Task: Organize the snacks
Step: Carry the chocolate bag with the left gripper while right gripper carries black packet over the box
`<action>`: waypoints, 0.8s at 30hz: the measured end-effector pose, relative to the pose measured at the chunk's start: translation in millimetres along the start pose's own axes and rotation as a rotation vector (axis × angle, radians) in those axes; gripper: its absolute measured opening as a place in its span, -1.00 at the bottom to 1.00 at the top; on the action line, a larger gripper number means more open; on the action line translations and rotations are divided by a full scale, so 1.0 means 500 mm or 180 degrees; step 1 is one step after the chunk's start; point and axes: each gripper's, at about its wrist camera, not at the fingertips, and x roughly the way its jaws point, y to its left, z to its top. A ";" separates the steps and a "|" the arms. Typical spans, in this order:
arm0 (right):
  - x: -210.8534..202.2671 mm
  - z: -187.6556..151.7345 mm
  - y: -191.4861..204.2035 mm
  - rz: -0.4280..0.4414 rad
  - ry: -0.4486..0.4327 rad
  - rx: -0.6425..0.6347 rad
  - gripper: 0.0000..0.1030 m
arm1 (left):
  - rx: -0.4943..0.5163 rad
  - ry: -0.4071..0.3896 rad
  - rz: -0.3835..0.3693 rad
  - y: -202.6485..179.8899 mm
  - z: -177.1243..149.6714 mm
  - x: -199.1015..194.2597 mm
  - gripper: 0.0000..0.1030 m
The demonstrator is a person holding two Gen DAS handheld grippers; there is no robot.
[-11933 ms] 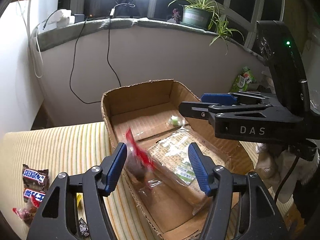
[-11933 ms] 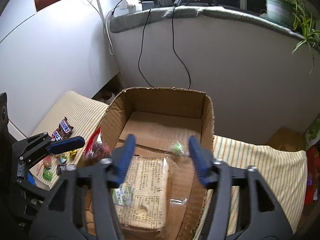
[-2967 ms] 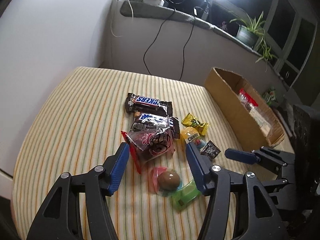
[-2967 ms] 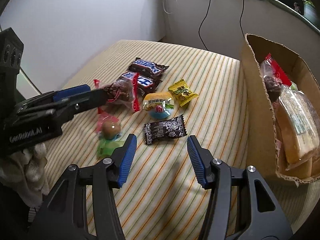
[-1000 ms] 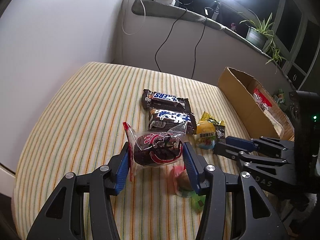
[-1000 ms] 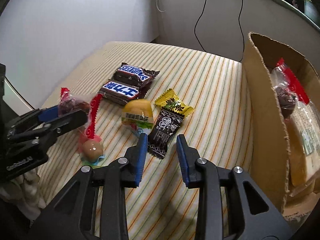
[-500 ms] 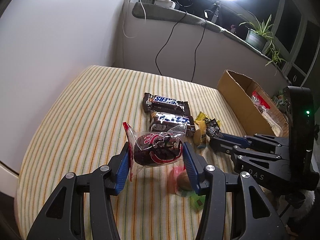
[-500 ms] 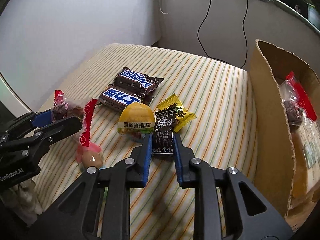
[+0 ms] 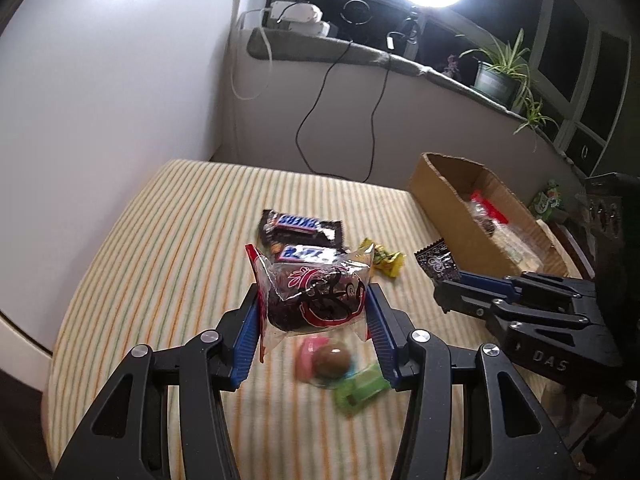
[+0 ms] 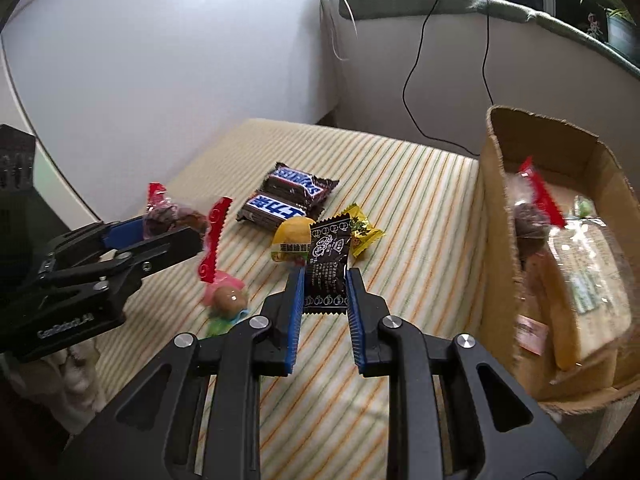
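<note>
The left gripper [image 9: 314, 300] is closed on a clear packet with a dark cake and red print [image 9: 316, 296], held clear of the striped surface at the centre of the left wrist view; in the right wrist view the same packet is seen at the left edge of the frame, pinched between the blue pads. The right gripper [image 10: 324, 280] is closed on a small black sachet [image 10: 328, 266], which stands upright between the pads at the centre of the right wrist view, and it appears lifted off the cloth. Below and beyond the grippers, on the striped bed [image 10: 420, 184], two dark chocolate bars [image 10: 286, 196] are seen lying side by side, with a round yellow snack [image 10: 294, 240] and a yellow wrapped sweet [image 10: 362, 232] just beside them, and a brown ball in pink and green wrapping [image 10: 226, 300] nearer the lower left. The cardboard box [image 10: 496, 208] is placed at the right of that frame, with a bread pack and another red-edged packet already inside. The step in hand is judged to be the carrying of two picked snacks. The next move calls for both grippers to be swung right, over the box rim, one after the other so that they do not collide, and for the pads to be released only once each packet is above the open interior.
</note>
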 end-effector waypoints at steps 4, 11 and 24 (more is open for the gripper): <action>-0.062 -0.009 -0.011 0.0041 -0.0125 -0.0017 -0.58 | 0.0074 -0.0035 -0.0047 -0.035 0.007 -0.009 -0.05; -0.158 -0.017 -0.076 -0.0025 -0.0336 0.0071 -0.58 | 0.0213 -0.0049 -0.0178 -0.111 0.025 -0.003 -0.05; -0.243 -0.008 -0.248 -0.0361 -0.0514 0.0274 -0.58 | 0.0489 -0.0026 -0.0408 -0.256 0.055 0.039 -0.05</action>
